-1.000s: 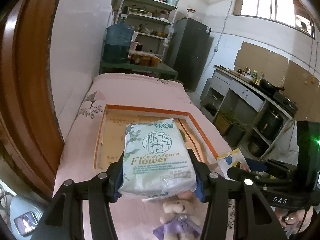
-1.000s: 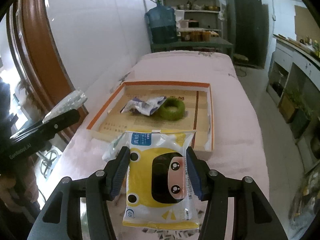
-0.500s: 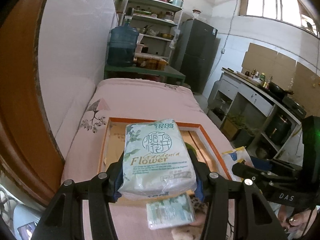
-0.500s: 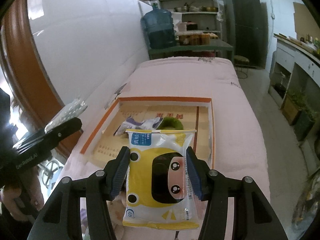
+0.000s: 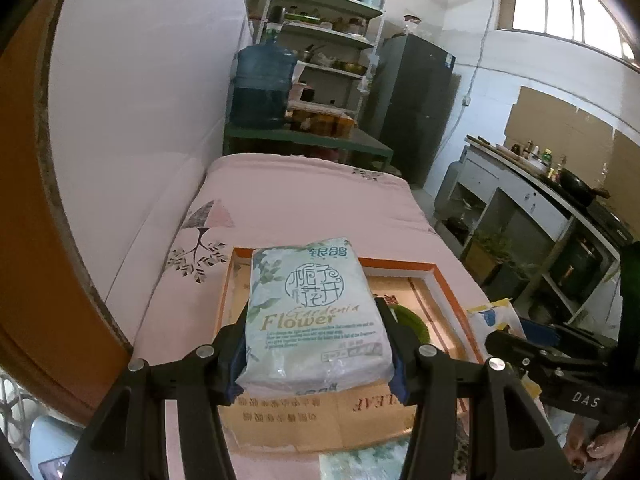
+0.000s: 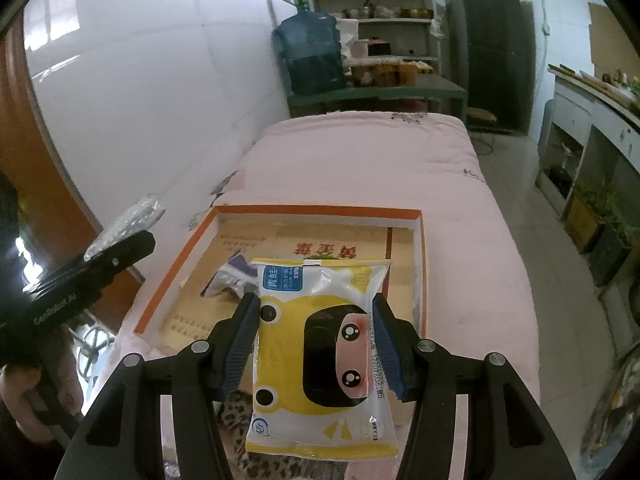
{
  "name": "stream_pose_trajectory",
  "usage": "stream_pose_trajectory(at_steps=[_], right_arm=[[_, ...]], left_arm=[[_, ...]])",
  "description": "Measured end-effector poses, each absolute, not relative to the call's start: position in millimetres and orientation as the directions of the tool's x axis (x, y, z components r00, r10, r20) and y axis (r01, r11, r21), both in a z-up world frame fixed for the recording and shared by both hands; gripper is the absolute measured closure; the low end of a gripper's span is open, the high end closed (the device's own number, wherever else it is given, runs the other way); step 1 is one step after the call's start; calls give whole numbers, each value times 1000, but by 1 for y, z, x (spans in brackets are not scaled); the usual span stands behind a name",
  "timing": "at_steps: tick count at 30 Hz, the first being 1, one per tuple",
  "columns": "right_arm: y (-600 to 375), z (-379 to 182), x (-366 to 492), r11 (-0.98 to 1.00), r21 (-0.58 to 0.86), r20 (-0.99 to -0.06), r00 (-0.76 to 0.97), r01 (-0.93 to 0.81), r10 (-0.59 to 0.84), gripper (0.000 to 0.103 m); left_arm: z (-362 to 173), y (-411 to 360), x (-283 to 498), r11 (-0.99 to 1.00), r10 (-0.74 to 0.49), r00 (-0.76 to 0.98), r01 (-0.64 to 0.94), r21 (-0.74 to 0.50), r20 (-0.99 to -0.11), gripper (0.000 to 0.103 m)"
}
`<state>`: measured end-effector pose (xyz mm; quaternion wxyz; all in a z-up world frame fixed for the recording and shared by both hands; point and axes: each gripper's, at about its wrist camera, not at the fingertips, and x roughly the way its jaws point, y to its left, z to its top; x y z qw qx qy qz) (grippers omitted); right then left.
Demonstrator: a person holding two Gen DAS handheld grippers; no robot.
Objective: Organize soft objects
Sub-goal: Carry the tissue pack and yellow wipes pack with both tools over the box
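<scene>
My left gripper [image 5: 316, 344] is shut on a pale green "Gardenia Flower" tissue pack [image 5: 314, 316] and holds it above the near part of the orange-rimmed cardboard box [image 5: 448, 292]. My right gripper [image 6: 316, 340] is shut on a yellow frog wet-wipe pack [image 6: 320, 356], held over the near edge of the same box [image 6: 320, 212]. Inside the box lie a green ring [image 5: 412, 322] and a purple-white packet [image 6: 232, 278], both partly hidden by the held packs. The right gripper's pack also shows in the left wrist view [image 5: 492, 316].
The box sits on a pink bed cover [image 6: 360, 160] beside a white wall [image 5: 140, 120]. A second tissue pack [image 5: 360, 460] and a leopard-print soft item [image 6: 280, 464] lie at the near end. A water jug [image 5: 264, 84], shelves and a fridge [image 5: 412, 100] stand beyond the bed.
Both grippers have moved forward with their packs, over the near part of the box. The teddy bear and small tissue pack have slid below the left wrist view.
</scene>
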<state>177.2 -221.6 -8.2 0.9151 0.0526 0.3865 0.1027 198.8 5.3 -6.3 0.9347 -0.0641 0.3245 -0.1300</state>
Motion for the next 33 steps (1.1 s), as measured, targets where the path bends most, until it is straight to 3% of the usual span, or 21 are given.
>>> stream_pose_trajectory(at_steps=[33], right_arm=[[-238,-72,243,977,196,-762,613,-89,208,46]], left_arm=[[-76,2,268,966,-253,665,129,-226,-703,49]])
